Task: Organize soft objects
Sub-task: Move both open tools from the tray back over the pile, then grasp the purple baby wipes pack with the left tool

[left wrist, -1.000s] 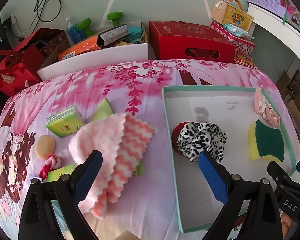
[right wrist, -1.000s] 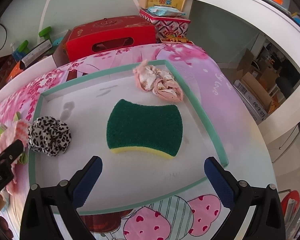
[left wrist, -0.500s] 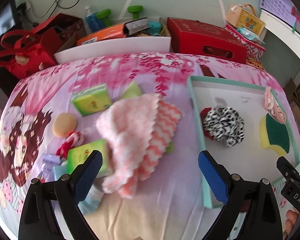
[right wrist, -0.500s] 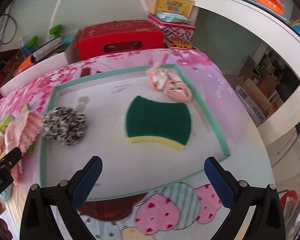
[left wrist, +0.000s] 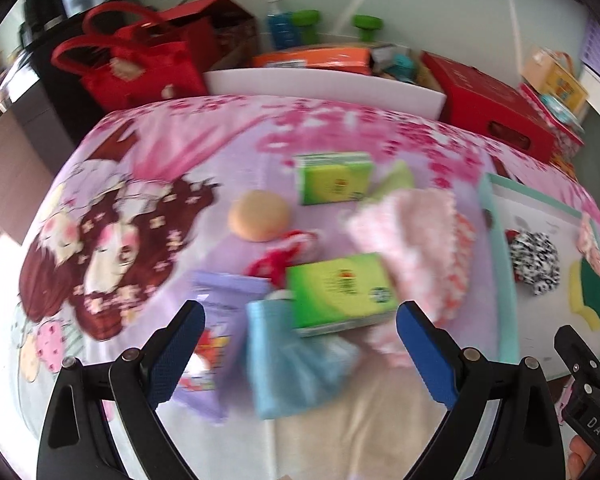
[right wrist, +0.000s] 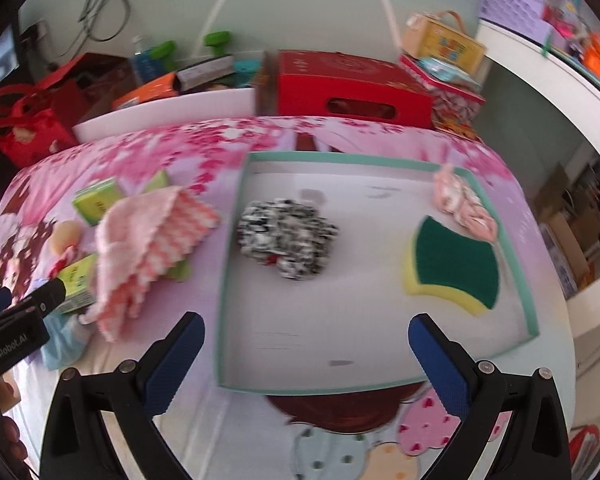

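— Both grippers have swung left since the earlier frames, haven't they?

— Yes. On the left wrist view, the left gripper (left wrist: 296, 330) now looks over the loose pile where a second ago it faced the tray. Its fingers stand wide apart, holding nothing. Near it lie a green tissue pack (left wrist: 340, 294), a blue cloth (left wrist: 296, 364) and a purple packet (left wrist: 216, 344). Farther off sit a round tan puff (left wrist: 259, 216), a red-and-white knot (left wrist: 288, 248) and a second green pack (left wrist: 332, 178). The pink towel (left wrist: 412, 248) lies right of those, just beside the tray (left wrist: 506, 280). The view is blurred.

— And the other view?

— The right gripper (right wrist: 306, 364) hangs over the near edge of the tray (right wrist: 230, 280), fingers apart and empty. Inside lie the spotted scrunchie (right wrist: 288, 236), the green sponge (right wrist: 454, 268) and a pink scrunchie (right wrist: 464, 204) at the far right corner. The pink towel (right wrist: 148, 240) shows left of the tray, on the bed sheet (right wrist: 220, 144).

— So which step is this?

— I judge it a reach for the next soft thing; three are in the tray, the rest still out. The left gripper should settle over one item, likely the blue cloth or the pack, close on it, then carry it right into the tray.
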A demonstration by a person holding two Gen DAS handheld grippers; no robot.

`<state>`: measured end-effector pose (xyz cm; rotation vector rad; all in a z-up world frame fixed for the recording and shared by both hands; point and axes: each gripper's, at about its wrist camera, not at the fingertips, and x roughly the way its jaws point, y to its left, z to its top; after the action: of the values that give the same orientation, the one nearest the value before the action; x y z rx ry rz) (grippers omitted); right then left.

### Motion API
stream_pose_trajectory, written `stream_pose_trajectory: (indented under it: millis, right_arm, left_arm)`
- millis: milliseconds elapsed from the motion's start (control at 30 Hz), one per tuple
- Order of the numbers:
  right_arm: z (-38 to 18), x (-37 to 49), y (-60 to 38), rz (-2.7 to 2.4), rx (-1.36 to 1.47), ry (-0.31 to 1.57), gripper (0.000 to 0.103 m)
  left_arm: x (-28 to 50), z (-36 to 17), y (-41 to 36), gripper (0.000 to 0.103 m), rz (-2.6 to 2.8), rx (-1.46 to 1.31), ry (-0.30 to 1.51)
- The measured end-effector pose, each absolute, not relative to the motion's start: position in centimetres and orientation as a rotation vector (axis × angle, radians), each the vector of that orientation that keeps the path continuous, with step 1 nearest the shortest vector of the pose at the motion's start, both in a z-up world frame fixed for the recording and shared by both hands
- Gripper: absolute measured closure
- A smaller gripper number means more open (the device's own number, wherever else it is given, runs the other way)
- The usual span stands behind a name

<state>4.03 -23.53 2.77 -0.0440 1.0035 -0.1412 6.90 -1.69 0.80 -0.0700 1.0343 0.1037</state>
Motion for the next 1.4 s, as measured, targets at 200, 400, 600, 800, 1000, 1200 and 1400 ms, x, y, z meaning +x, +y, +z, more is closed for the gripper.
stream_pose_trajectory:
  millis: [200, 400, 600, 800, 1000, 1200, 1400]
  right_arm:
    - [3.0, 4.0, -20.3, -0.068, -0.059, 0.990, 0.000]
    - [2.6, 4.0, -18.1, -0.006, -0.072, 1.000, 0.000]
    - [1.9, 4.4, -16.3, 0.042, -0.071, 1.023, 0.000]
    - [1.2, 4.6, -13.8, 0.106, -0.093, 1.037, 0.000]
    - [0.5, 4.7, -12.5, 0.120, -0.125, 1.054, 0.000]
    - [0.1, 5.0, -12.0, 0.132, -0.125, 1.061, 0.000]
    - [0.0, 5.0, -11.4, 0.150, -0.129, 1.055, 0.000]
  left_arm:
    - [6.3, 0.6, 1.7, 0.006, 0.161, -0.113, 1.036]
    - [5.7, 0.5, 4.0, 0.006, 0.206, -0.139, 1.037]
    - [5.4, 0.1, 6.0, 0.006, 0.231, -0.168, 1.044]
    - [5.5, -0.8, 6.7, 0.006, 0.224, -0.159, 1.072]
    - [6.0, -2.9, 6.3, 0.006, 0.179, -0.134, 1.139]
    - [6.3, -4.3, 6.5, 0.006, 0.178, -0.146, 1.175]
    - [6.4, -4.7, 6.8, 0.012, 0.140, -0.197, 1.179]
